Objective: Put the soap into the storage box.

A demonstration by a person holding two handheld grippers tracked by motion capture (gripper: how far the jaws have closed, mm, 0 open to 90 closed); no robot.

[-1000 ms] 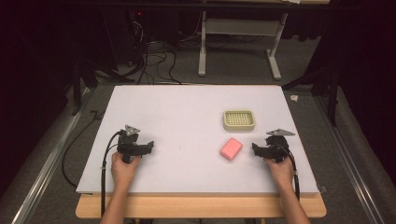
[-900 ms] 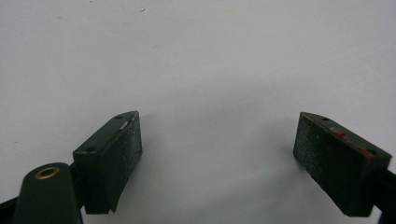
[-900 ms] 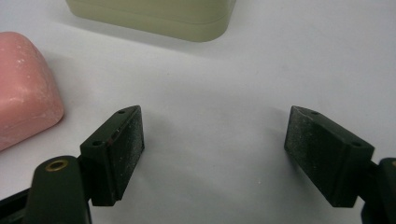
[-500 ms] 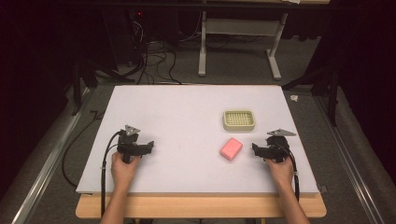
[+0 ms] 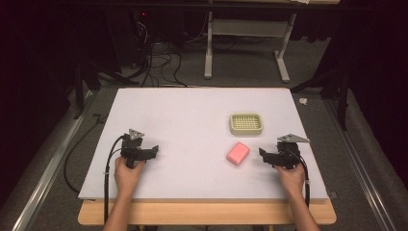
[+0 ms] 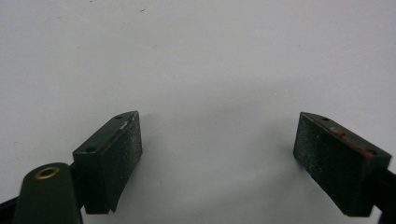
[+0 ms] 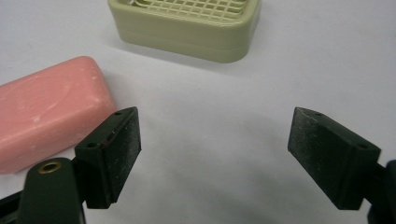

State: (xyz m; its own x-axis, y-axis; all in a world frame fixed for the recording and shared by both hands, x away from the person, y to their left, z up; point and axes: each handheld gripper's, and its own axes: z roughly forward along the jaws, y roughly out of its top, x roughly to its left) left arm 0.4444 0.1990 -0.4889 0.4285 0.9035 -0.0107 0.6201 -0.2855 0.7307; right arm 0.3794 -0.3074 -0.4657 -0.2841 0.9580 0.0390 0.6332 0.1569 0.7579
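— Pink soap bar (image 5: 238,153): flat on the white tabletop (image 5: 192,120), near the beige soap dish (image 5: 246,123), not touching it.
— Right gripper (image 5: 265,156)?
— Jaws wide, nothing between; just right of the soap, resting low on the tabletop.
— Left gripper (image 5: 153,151)?
— Jaws wide as well, over bare tabletop, well apart from soap and dish.

Overhead forward-down; claw cameras close (tabletop shared)

Right claw (image 5: 263,155) a tiny bit nearer the pink soap (image 5: 238,153), its hand (image 5: 290,174) shifted a little toward it, both jaws wide apart
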